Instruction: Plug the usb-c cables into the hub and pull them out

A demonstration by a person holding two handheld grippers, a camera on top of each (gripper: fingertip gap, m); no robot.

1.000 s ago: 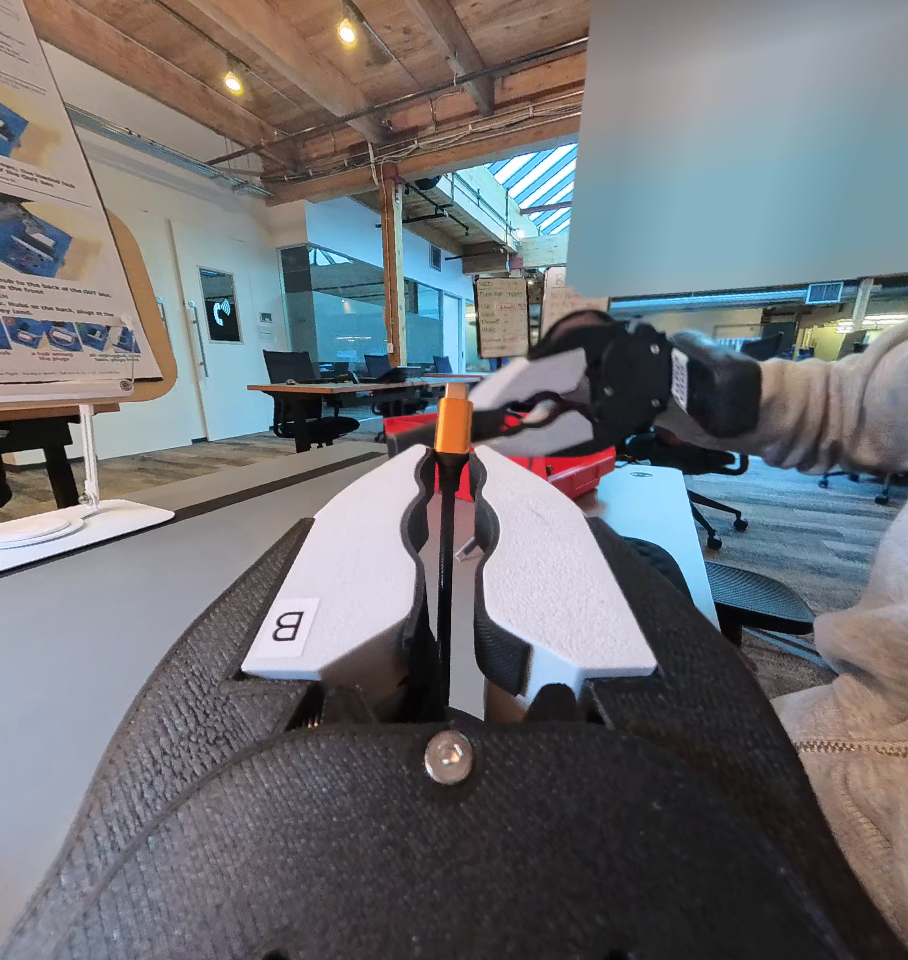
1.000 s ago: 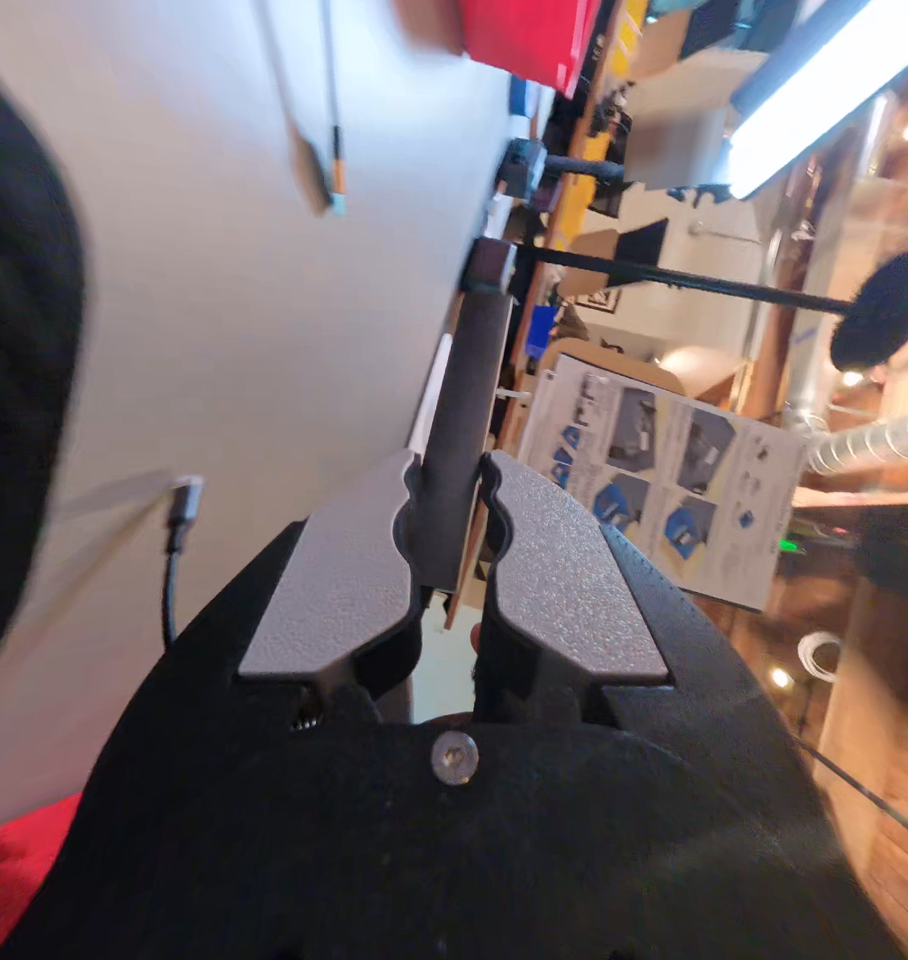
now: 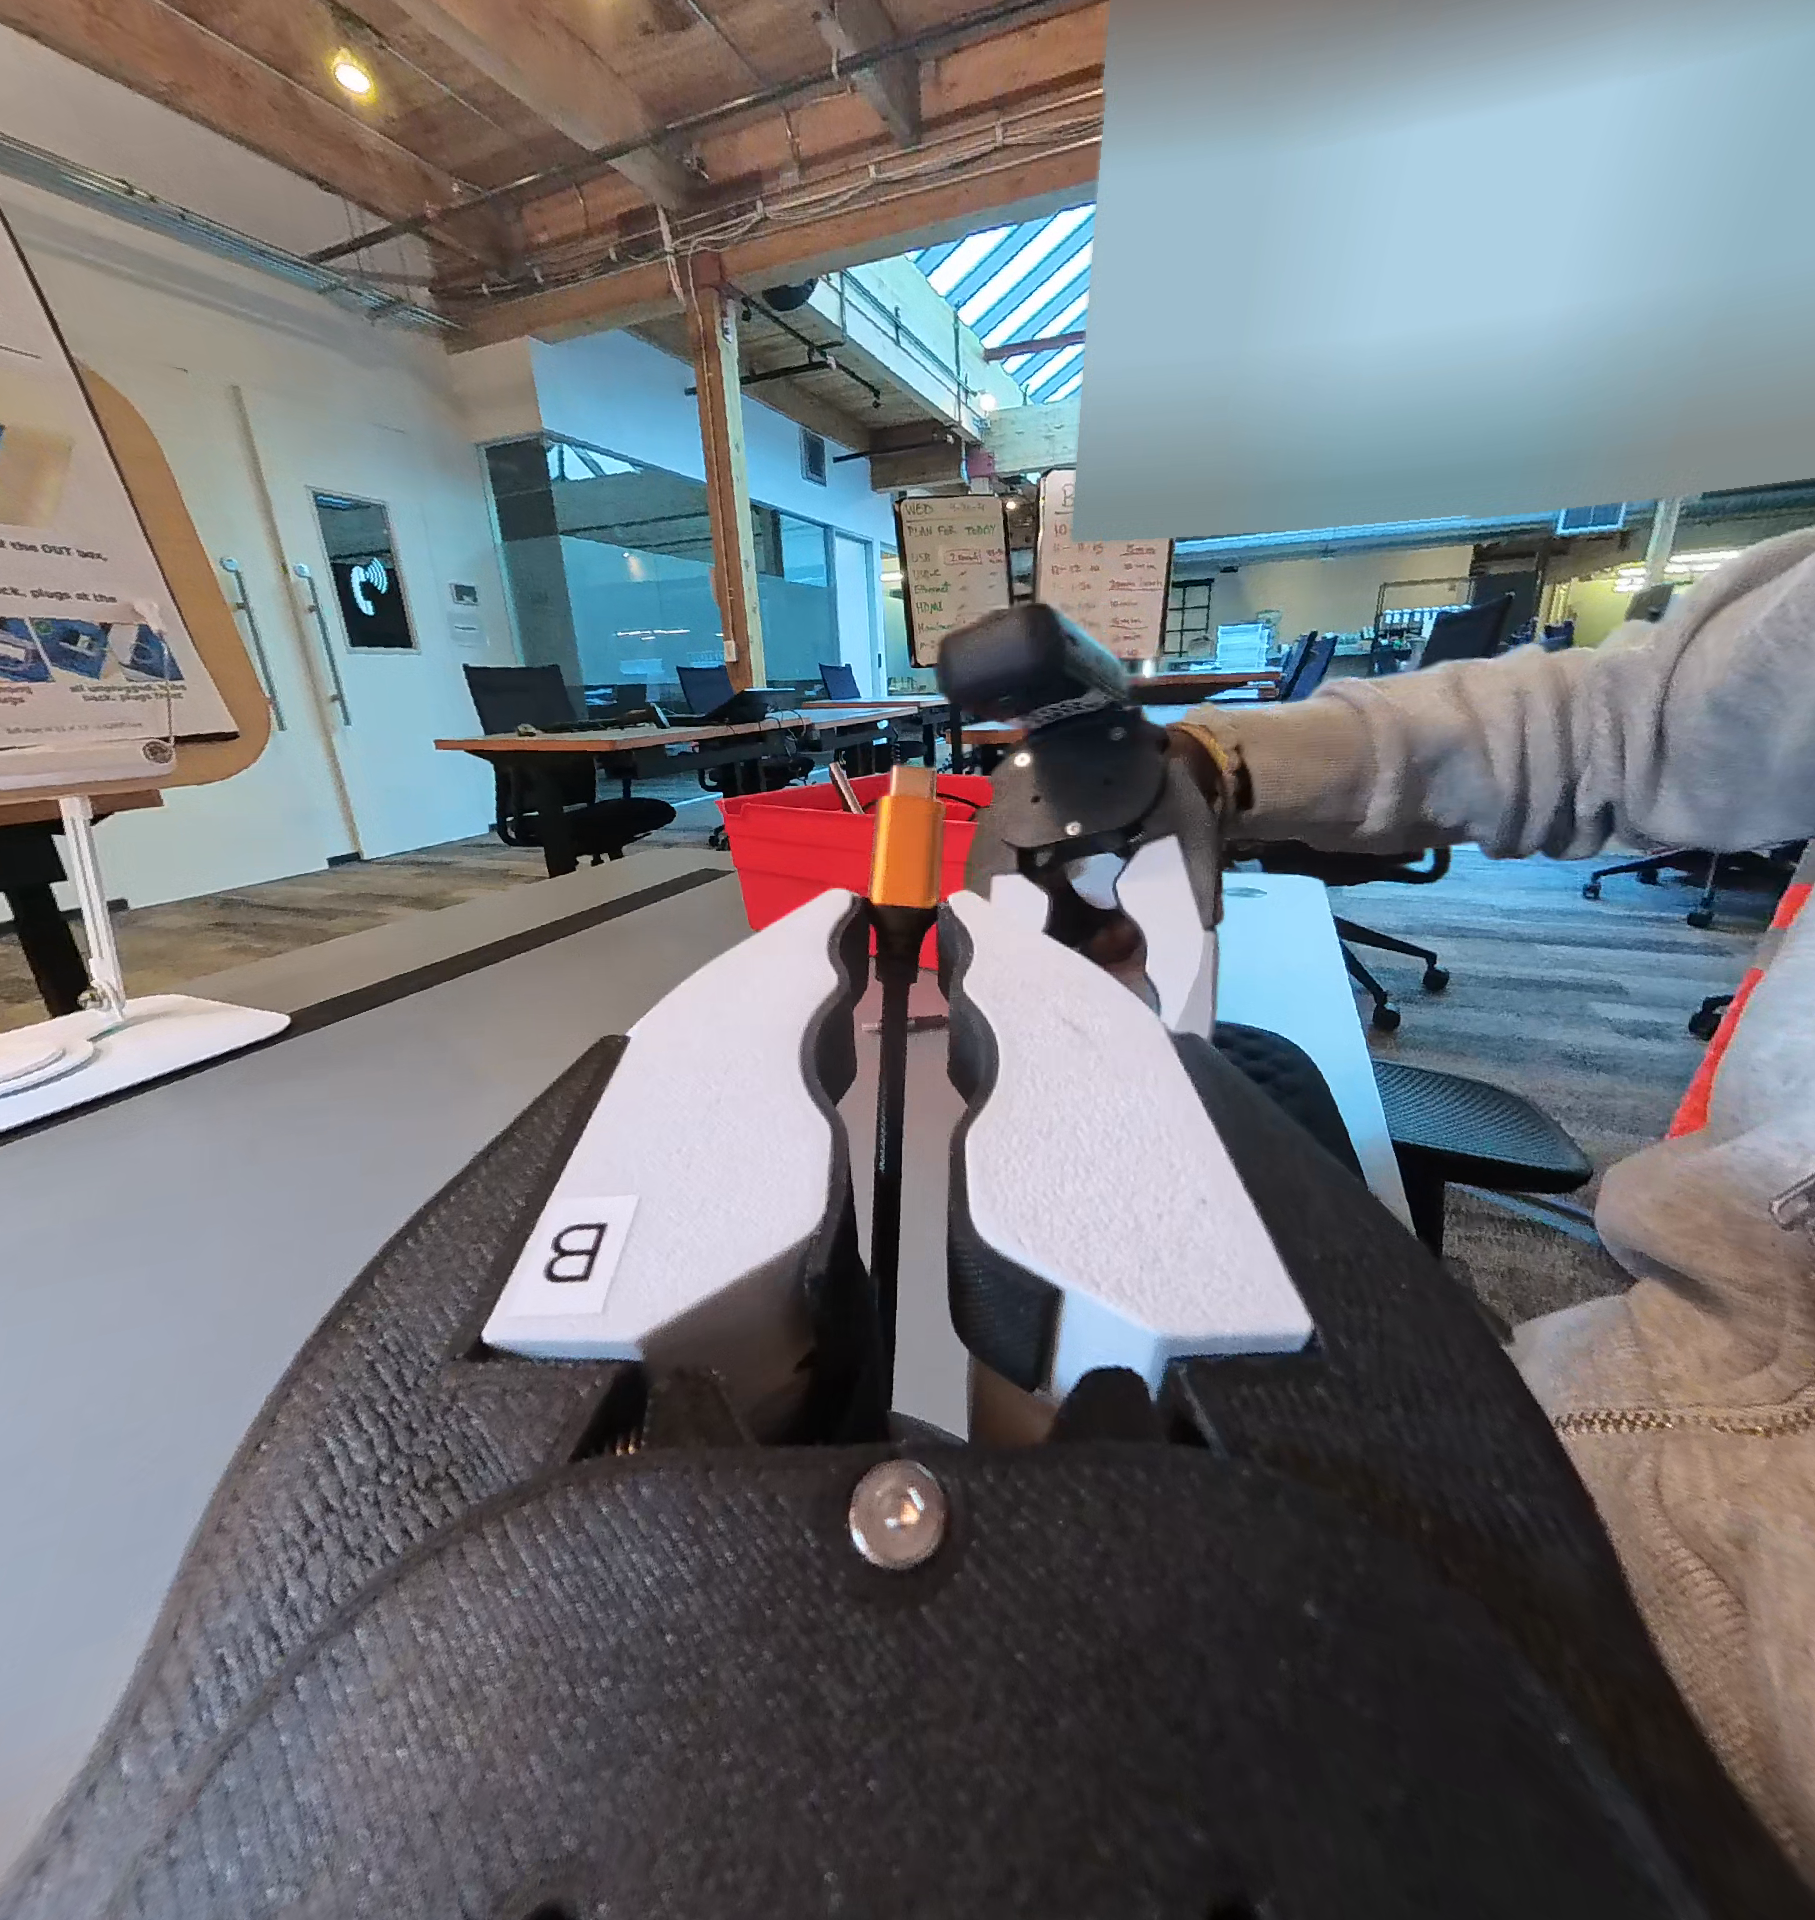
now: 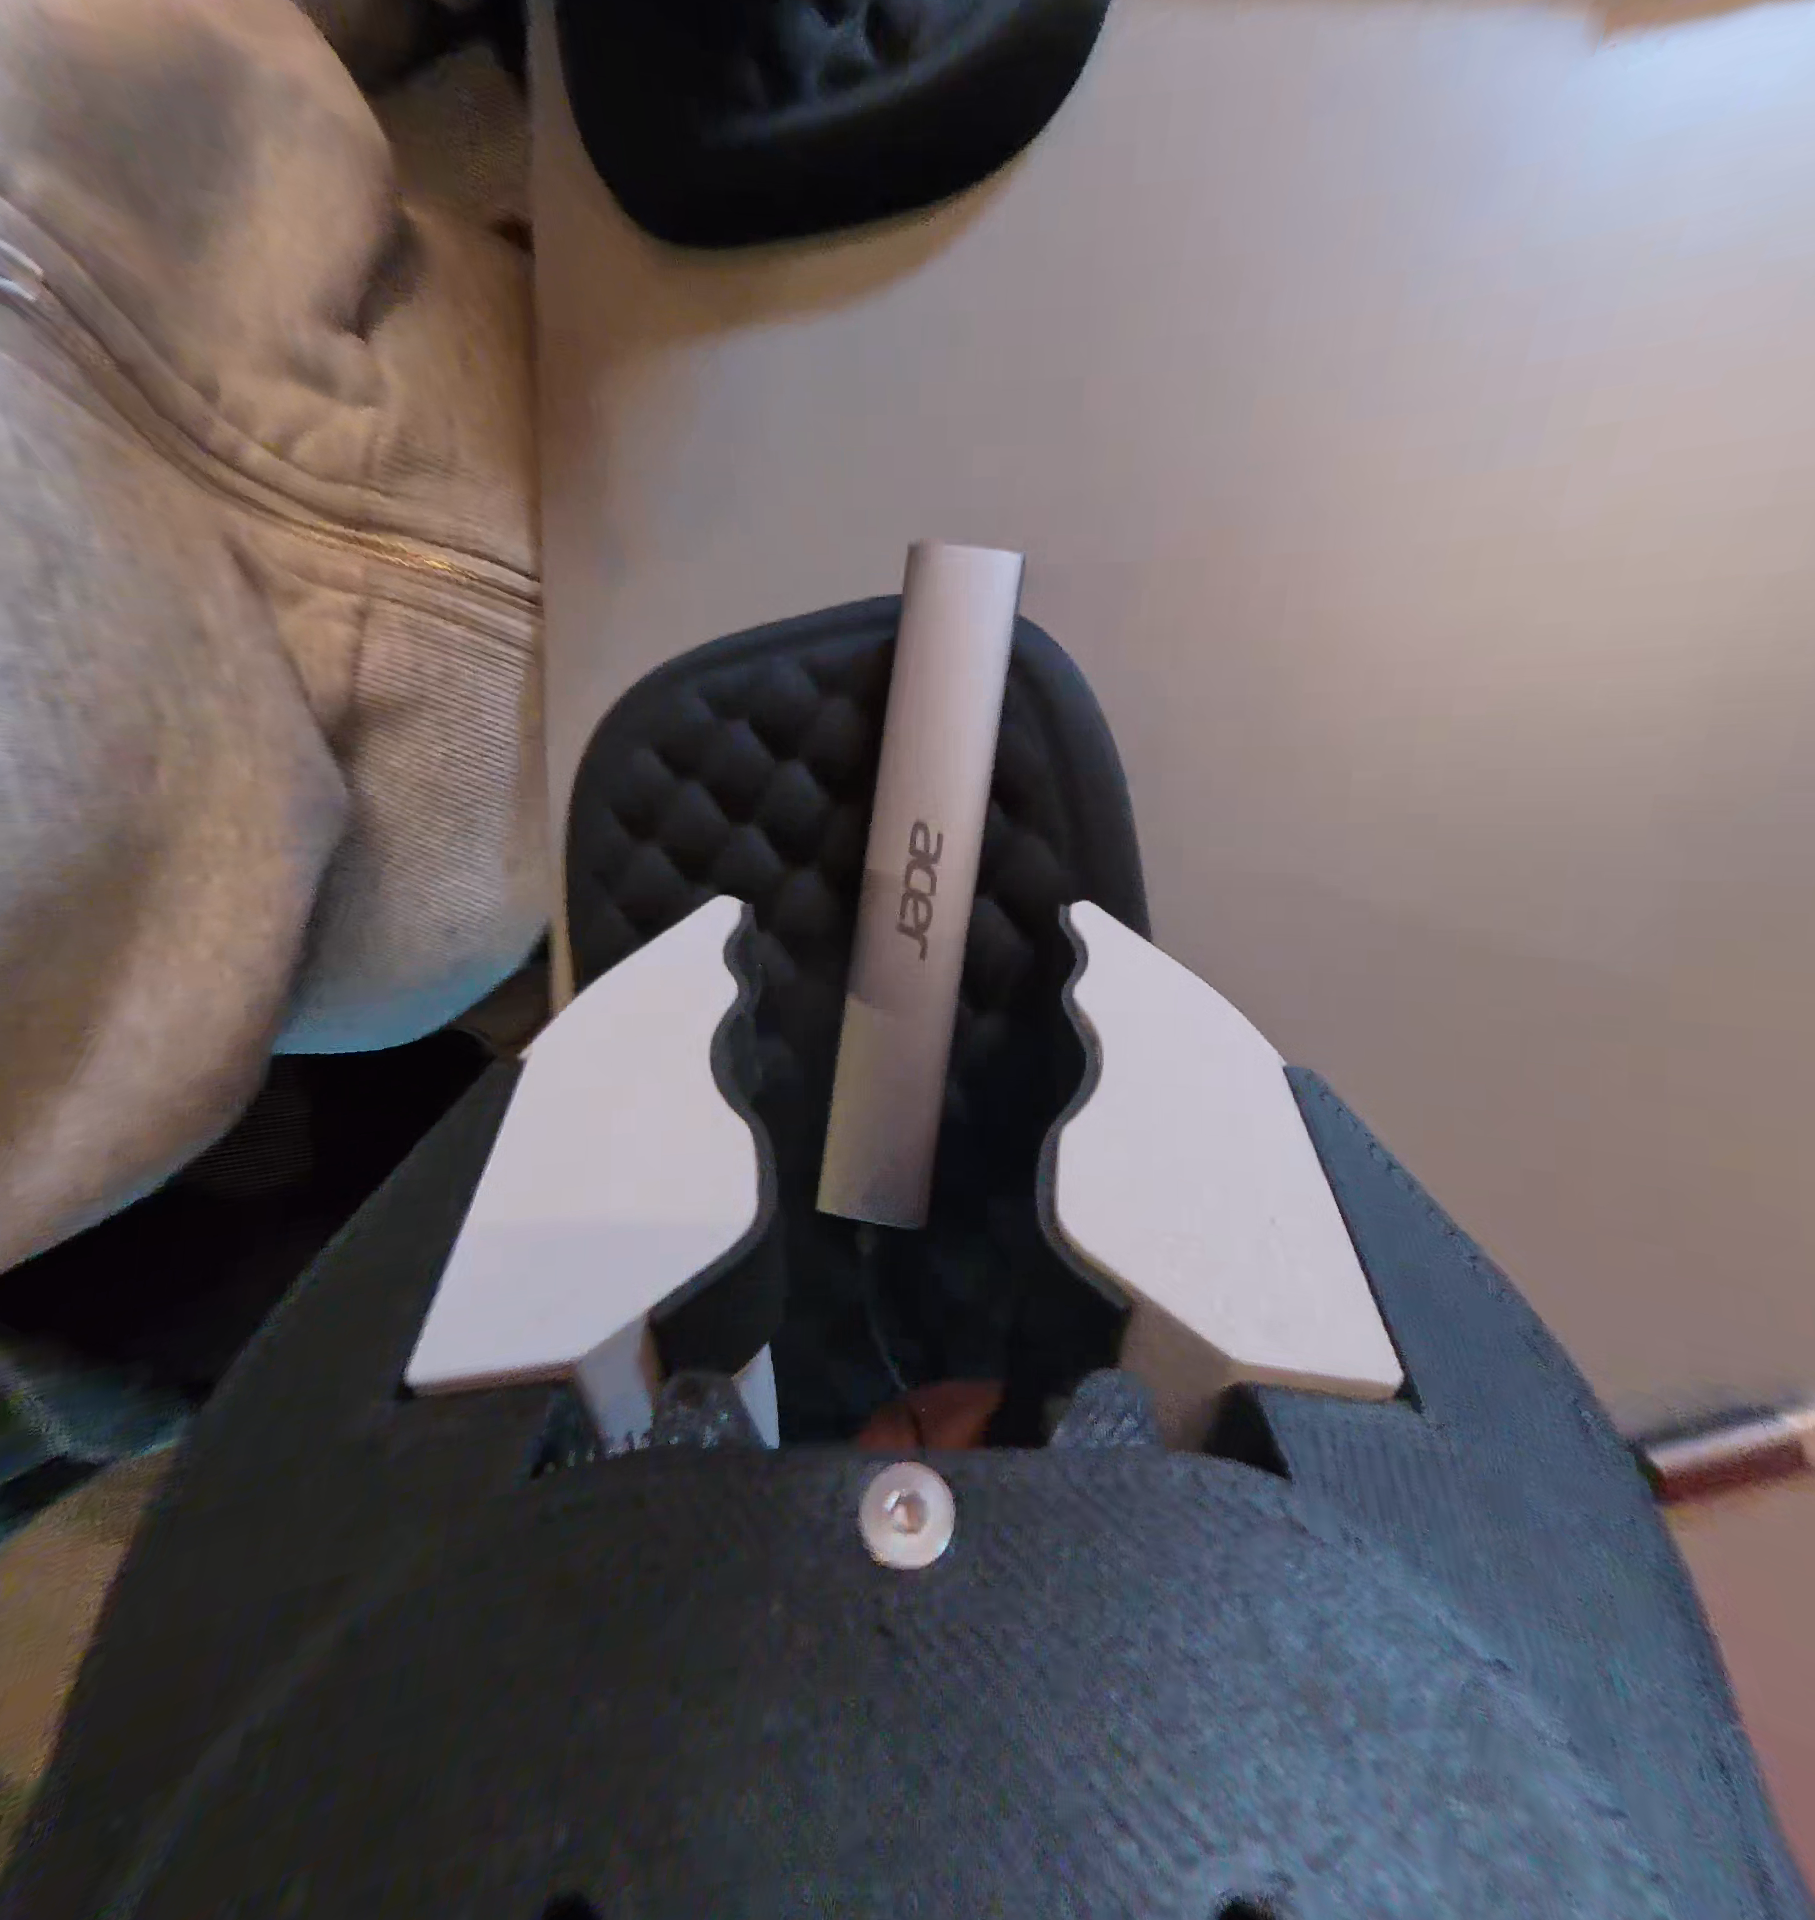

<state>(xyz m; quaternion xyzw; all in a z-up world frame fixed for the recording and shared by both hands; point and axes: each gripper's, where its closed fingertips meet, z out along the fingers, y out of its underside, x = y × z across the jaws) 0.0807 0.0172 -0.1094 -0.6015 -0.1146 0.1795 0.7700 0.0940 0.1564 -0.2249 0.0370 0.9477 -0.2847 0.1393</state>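
Left wrist view: the left gripper (image 3: 898,925), white fingers on a black textured body, is clamped on a black braided usb-c cable (image 3: 890,1122) just behind its orange metal plug (image 3: 908,847). The plug stands beyond the fingertips, bare connector tip pointing forward along the finger axis, above the grey table (image 3: 207,1195). A red plastic bin (image 3: 794,857) sits farther off toward the table's far edge. To the plug's right, the right gripper (image 3: 1131,914) points steeply down, held by a person in a grey hooded top.

Right wrist view: the right gripper (image 4: 908,935) has its jaws spread wide and grips nothing. Between them, touching neither finger, lies the slim silver bar-shaped hub (image 4: 924,883). Its long axis runs nearly parallel to the fingers, and its far end reaches past the fingertips. It appears against a black quilted chair seat (image 4: 716,790) and the pale table surface; whether it rests on anything cannot be told.

Judgement: the next move turns on closing the right jaws across the hub's narrow width, then bringing a hub port in line with the plug. No port shows in either view.
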